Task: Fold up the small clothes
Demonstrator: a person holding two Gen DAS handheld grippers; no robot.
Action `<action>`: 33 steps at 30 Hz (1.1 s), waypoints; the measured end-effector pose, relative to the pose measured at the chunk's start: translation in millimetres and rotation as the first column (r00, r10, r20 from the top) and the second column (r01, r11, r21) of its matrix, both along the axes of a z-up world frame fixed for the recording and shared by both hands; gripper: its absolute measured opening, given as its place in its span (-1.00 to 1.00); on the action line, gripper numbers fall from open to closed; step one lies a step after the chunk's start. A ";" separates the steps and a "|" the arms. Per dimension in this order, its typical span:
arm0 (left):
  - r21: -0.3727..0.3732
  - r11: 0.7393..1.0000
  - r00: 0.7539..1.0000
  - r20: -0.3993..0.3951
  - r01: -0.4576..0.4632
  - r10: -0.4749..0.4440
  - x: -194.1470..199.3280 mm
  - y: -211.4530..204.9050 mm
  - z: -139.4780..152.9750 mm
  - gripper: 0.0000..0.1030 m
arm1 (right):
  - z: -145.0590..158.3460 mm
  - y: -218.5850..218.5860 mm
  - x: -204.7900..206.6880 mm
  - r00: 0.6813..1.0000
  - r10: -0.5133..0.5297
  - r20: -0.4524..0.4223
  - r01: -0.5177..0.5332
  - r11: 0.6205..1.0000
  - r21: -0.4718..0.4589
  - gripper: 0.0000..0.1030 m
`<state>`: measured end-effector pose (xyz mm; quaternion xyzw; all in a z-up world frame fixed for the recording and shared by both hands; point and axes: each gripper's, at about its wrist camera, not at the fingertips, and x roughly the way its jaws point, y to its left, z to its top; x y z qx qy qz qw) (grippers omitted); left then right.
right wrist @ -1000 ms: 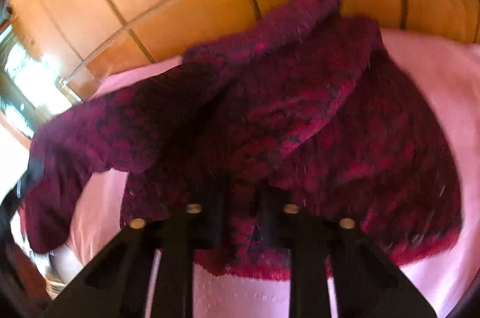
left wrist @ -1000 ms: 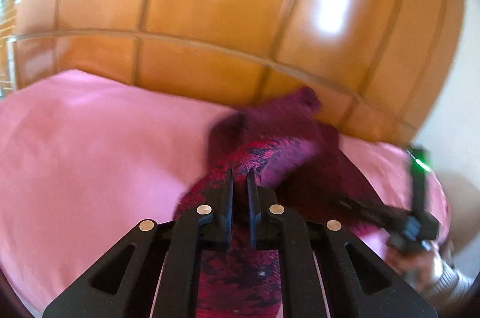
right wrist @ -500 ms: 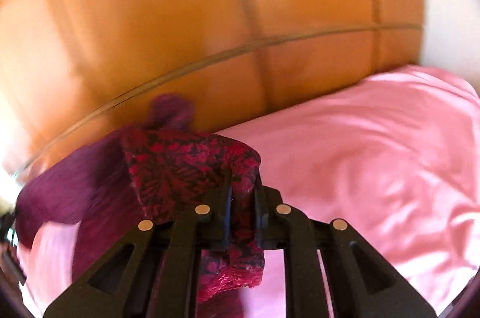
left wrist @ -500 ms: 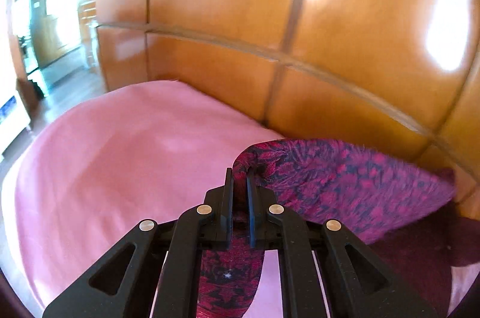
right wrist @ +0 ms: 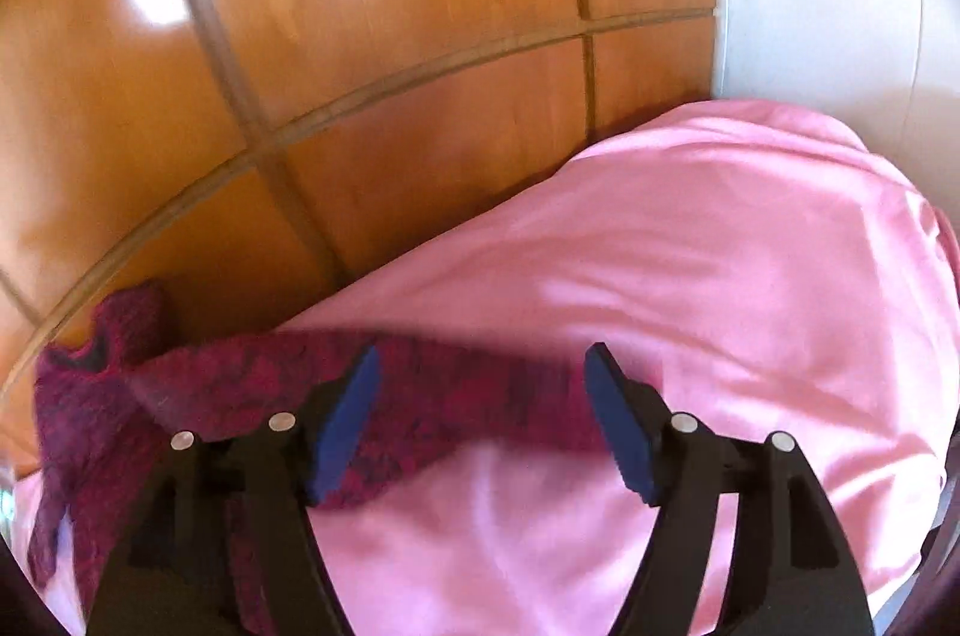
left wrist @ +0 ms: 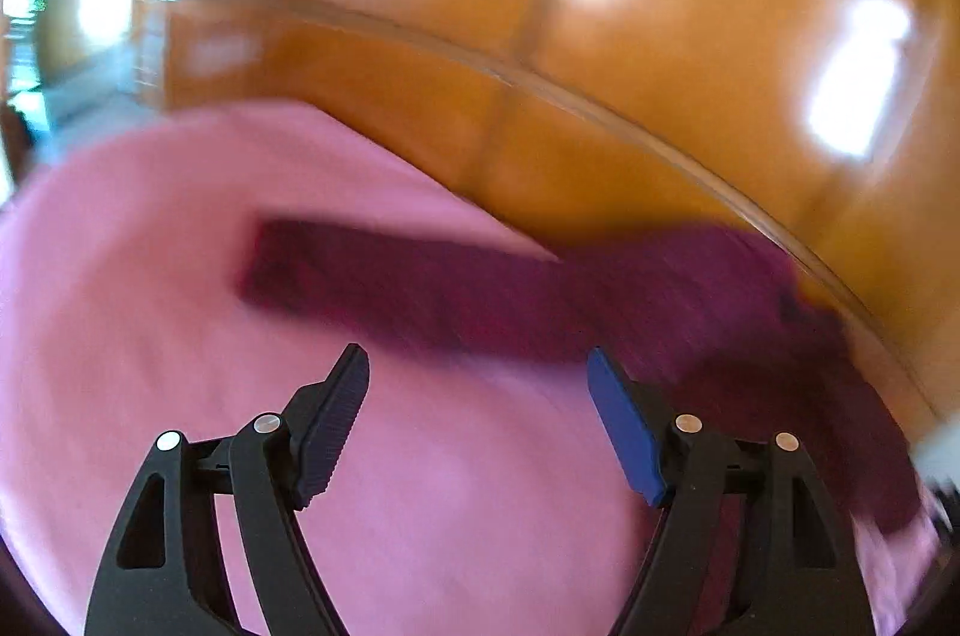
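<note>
A dark red knitted sweater (left wrist: 630, 300) lies on the pink sheet (left wrist: 150, 306), one sleeve stretched out to the left. My left gripper (left wrist: 477, 366) is open and empty, just short of that sleeve. In the right wrist view the other sleeve (right wrist: 468, 396) lies stretched to the right across the pink sheet (right wrist: 750, 276). My right gripper (right wrist: 480, 366) is open and empty, right over that sleeve. The left view is blurred by motion.
A glossy wooden headboard (left wrist: 540, 6) rises behind the bed; it also shows in the right wrist view (right wrist: 360, 66). A white wall (right wrist: 810, 6) stands at the far right. A bright doorway (left wrist: 36, 6) shows at far left.
Both grippers have let go of the sweater sleeves and opened wide. The sleeves now lie spread out sideways on the sheet. Both grippers have drawn back a little.
</note>
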<state>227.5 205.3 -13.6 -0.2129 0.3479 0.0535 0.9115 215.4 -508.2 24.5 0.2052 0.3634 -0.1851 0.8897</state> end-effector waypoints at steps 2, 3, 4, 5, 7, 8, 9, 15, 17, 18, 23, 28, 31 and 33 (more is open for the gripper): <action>-0.065 0.992 0.994 -0.035 0.106 -0.108 -15.8 -19.3 -21.6 0.43 | -3.8 20.9 -23.3 0.995 0.102 0.005 -0.103 0.994 0.043 0.38; -0.097 0.986 0.989 -0.043 0.135 -0.140 -20.2 -24.8 -29.3 0.43 | -8.7 33.4 -33.5 0.989 0.150 0.006 -0.150 0.985 0.087 0.38; -0.160 0.970 0.980 -0.060 0.180 -0.192 -28.4 -34.4 -42.9 0.43 | -20.5 49.9 -44.8 0.975 0.224 0.001 -0.221 0.961 0.167 0.38; -0.209 0.956 0.971 -0.071 0.207 -0.226 -35.0 -41.9 -53.9 0.43 | -28.8 61.3 -51.0 0.964 0.267 -0.010 -0.260 0.943 0.206 0.37; -0.275 0.932 0.962 -0.075 0.235 -0.264 -44.3 -54.8 -69.6 0.43 | -49.8 84.6 -61.8 0.942 0.335 -0.036 -0.313 0.910 0.272 0.37; -0.305 0.921 0.957 -0.080 0.242 -0.278 -46.3 -58.9 -75.2 0.43 | -63.0 96.6 -65.5 0.929 0.367 -0.053 -0.333 0.888 0.316 0.33; -0.346 0.906 0.954 -0.082 0.244 -0.288 -48.7 -63.4 -80.7 0.43 | -72.6 106.0 -67.6 0.921 0.384 -0.067 -0.340 0.874 0.346 0.30; -0.361 0.878 0.922 -0.107 0.313 -0.372 -48.4 -103.5 -83.3 -0.40 | -90.7 136.1 -68.9 0.900 0.431 -0.062 -0.363 0.821 0.441 -0.37; -0.317 0.888 0.918 -0.109 0.332 -0.382 -47.1 -116.3 -81.0 -0.75 | -77.4 141.1 -71.4 0.897 0.437 -0.063 -0.373 0.827 0.420 -0.64; -0.296 0.895 0.919 -0.109 0.334 -0.379 -47.1 -118.6 -78.2 -0.80 | -69.1 142.6 -72.8 0.897 0.437 -0.064 -0.377 0.835 0.401 -0.67; -0.250 0.901 0.924 -0.052 0.355 -0.379 -65.4 -113.2 -49.8 -0.83 | -26.9 138.6 -95.0 0.888 0.459 -0.001 -0.435 0.843 0.315 -0.77; -0.227 0.886 0.909 -0.009 0.405 -0.417 -105.4 -103.0 -19.5 -0.84 | 12.3 137.2 -136.4 0.860 0.510 0.030 -0.502 0.833 0.235 -0.78; -0.229 0.879 0.901 -0.015 0.419 -0.433 -138.9 -99.7 -15.5 -0.84 | 12.6 137.5 -163.5 0.850 0.527 0.013 -0.516 0.826 0.229 -0.78; -0.242 0.877 0.899 -0.037 0.415 -0.436 -158.6 -99.3 -20.2 -0.84 | 1.6 139.6 -186.0 0.842 0.539 -0.029 -0.518 0.822 0.238 -0.78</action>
